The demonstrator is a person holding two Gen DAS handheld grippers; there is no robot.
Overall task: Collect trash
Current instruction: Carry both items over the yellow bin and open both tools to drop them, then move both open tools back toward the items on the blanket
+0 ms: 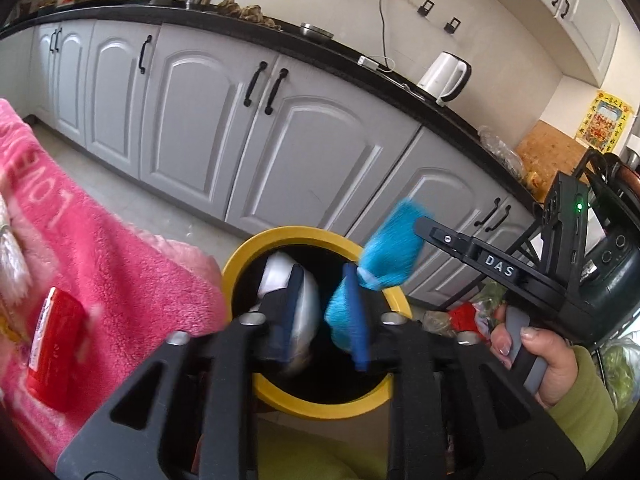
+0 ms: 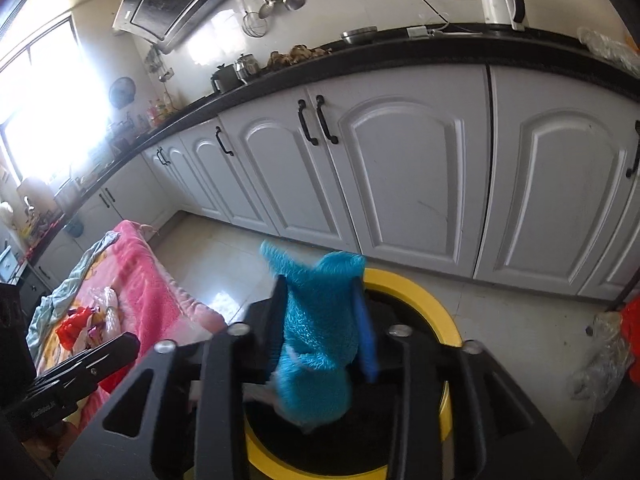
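A yellow-rimmed bin (image 1: 304, 236) (image 2: 420, 292) with a black inside stands on the floor under both grippers. My left gripper (image 1: 322, 280) hangs over its mouth with the jaws parted. A blurred white crumpled piece (image 1: 276, 272) lies against the left finger, and a dark gap shows beside it. My right gripper (image 2: 320, 292) is also above the bin. A fuzzy turquoise cloth (image 2: 320, 340) (image 1: 396, 244) sits loosely between its parted jaws, its lower end blurred. In the left wrist view, one of the right gripper's fingers (image 1: 460, 244) reaches in from the right.
A pink blanket (image 1: 100, 260) (image 2: 140, 280) with a red packet (image 1: 56, 352) and other litter lies left of the bin. White cabinets (image 2: 400, 168) under a black counter run behind it. Bags (image 2: 600, 352) sit on the floor at right. A hand in a green sleeve (image 1: 552, 360) holds the right gripper.
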